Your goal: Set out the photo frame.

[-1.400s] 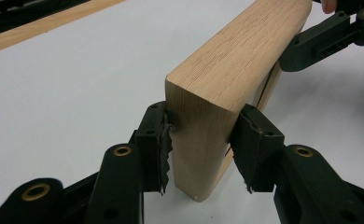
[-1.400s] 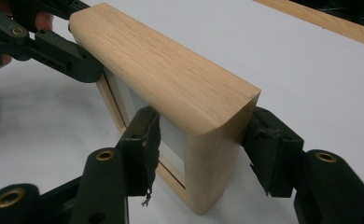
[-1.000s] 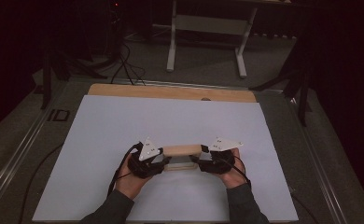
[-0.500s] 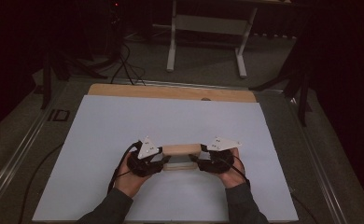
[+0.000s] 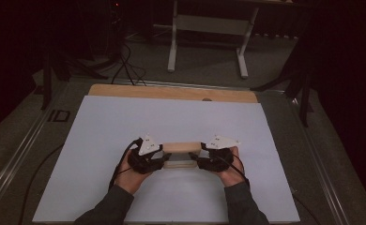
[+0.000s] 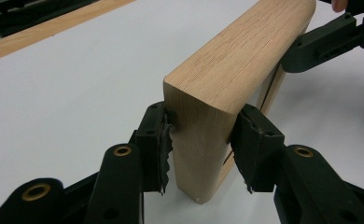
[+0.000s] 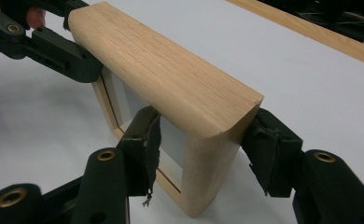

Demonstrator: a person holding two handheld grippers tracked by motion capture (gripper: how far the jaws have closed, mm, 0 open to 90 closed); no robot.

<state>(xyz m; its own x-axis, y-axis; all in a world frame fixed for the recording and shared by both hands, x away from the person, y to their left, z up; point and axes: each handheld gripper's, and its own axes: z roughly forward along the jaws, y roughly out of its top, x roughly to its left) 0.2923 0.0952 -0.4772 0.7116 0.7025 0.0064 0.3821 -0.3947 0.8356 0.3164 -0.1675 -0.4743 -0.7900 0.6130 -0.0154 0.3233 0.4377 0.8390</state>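
Wooden frame [image 5: 181,148] upright near table's [image 5: 101,122] front edge, left gripper [image 6: 201,144] clamping one end, right gripper [image 7: 203,149] clamping the other.

The lower edge of the wooden frame [image 6: 208,154] is hidden below the jaws of the left gripper [image 6: 201,149], whose arms are cut off at the bottom edge. Behind the right gripper [image 7: 201,140], the frame's far side is concealed, and its inner panel [image 7: 171,140] is partly covered by one jaw.
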